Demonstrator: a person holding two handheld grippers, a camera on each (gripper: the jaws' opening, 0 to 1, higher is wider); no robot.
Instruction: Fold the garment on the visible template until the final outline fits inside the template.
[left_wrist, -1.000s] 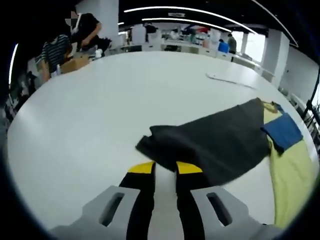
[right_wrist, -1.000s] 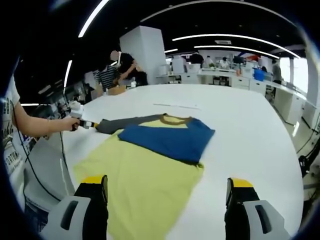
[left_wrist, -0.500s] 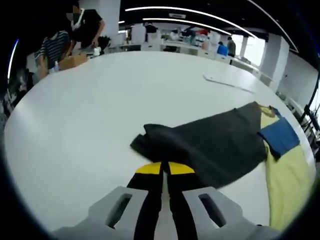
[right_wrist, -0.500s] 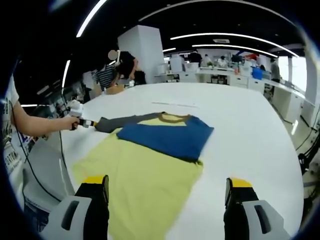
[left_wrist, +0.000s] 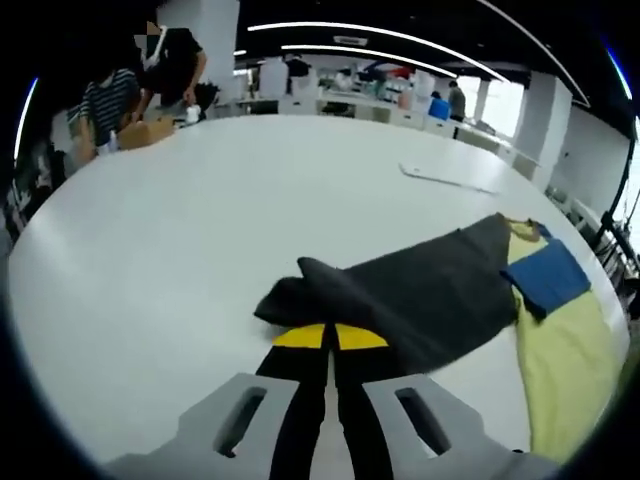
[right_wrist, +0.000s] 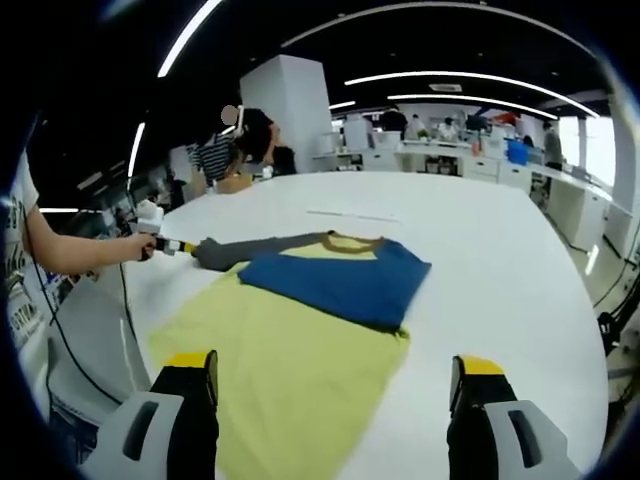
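The left gripper view looked from low over the white table (left_wrist: 180, 230), along its own two jaws, which met at the cuff of the dark sleeve (left_wrist: 400, 290). It stood very near this sleeve and faced across the table toward the far desks and the people there.

The right gripper view looked from the near edge of the table, a little higher and farther back, over the yellow body of the garment (right_wrist: 290, 350). Its jaws stood wide apart at the bottom.

Both views shared the garment, with the dark sleeve, the blue sleeve (right_wrist: 340, 282) and the yellow body. In the right gripper view the left gripper (right_wrist: 168, 247) appeared at the left side.
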